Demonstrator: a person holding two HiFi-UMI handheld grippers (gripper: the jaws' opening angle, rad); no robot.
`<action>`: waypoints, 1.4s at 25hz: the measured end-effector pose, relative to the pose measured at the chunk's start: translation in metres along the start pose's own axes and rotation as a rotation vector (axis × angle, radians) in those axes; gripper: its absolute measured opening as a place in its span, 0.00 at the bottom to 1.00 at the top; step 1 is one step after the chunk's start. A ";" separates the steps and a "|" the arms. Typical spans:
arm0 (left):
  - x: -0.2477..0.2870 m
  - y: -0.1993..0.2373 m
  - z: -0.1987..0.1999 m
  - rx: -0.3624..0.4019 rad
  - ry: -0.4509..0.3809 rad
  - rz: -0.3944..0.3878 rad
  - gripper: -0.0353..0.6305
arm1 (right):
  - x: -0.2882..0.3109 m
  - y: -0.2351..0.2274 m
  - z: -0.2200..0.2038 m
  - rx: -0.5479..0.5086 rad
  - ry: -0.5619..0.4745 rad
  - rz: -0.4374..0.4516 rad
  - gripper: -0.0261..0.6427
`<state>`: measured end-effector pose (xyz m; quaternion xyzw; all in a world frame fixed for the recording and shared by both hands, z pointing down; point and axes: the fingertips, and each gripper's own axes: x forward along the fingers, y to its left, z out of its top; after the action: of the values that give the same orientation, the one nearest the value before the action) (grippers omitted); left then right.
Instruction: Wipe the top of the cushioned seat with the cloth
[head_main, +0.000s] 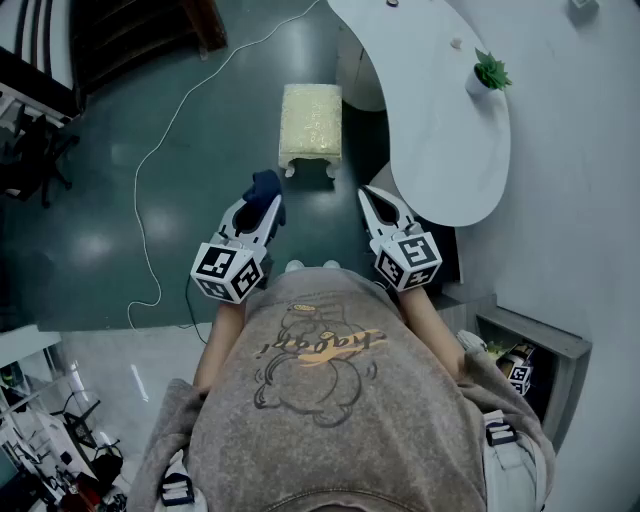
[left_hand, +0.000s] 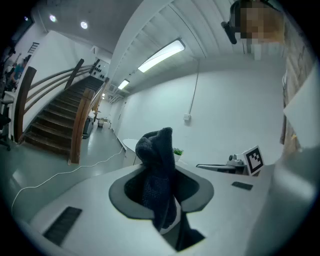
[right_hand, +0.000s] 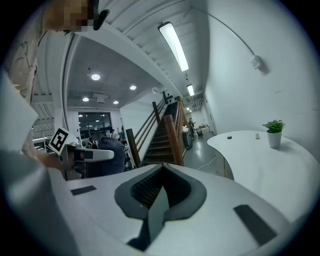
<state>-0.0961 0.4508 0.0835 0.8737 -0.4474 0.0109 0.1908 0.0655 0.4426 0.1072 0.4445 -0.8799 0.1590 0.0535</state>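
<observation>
The cushioned seat (head_main: 310, 120), a small cream stool on pale legs, stands on the dark floor ahead of me. My left gripper (head_main: 272, 207) is shut on a dark blue cloth (head_main: 265, 185), held in the air short of the seat. In the left gripper view the cloth (left_hand: 156, 155) bunches up out of the closed jaws of that gripper (left_hand: 162, 210). My right gripper (head_main: 372, 196) hovers beside it at the same height, shut and empty. The right gripper view shows its jaws (right_hand: 159, 195) meeting with nothing between them, and the cloth (right_hand: 107, 152) off to the left.
A white curved table (head_main: 440, 110) with a small potted plant (head_main: 490, 72) stands just right of the seat. A white cable (head_main: 170, 120) trails over the floor on the left. A wooden staircase (left_hand: 55, 120) rises farther off. A low shelf (head_main: 530, 350) sits at my right.
</observation>
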 end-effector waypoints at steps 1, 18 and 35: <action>0.000 0.000 0.000 0.000 0.002 0.000 0.20 | 0.001 0.001 0.001 -0.001 -0.001 0.003 0.03; 0.022 -0.007 -0.005 -0.031 -0.016 0.066 0.20 | 0.005 -0.031 0.002 -0.008 0.003 0.044 0.04; 0.135 0.090 0.026 -0.042 0.031 0.012 0.20 | 0.113 -0.109 0.027 0.015 0.009 -0.045 0.04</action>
<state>-0.0898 0.2893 0.1138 0.8666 -0.4496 0.0161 0.2160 0.0866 0.2869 0.1336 0.4640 -0.8681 0.1665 0.0577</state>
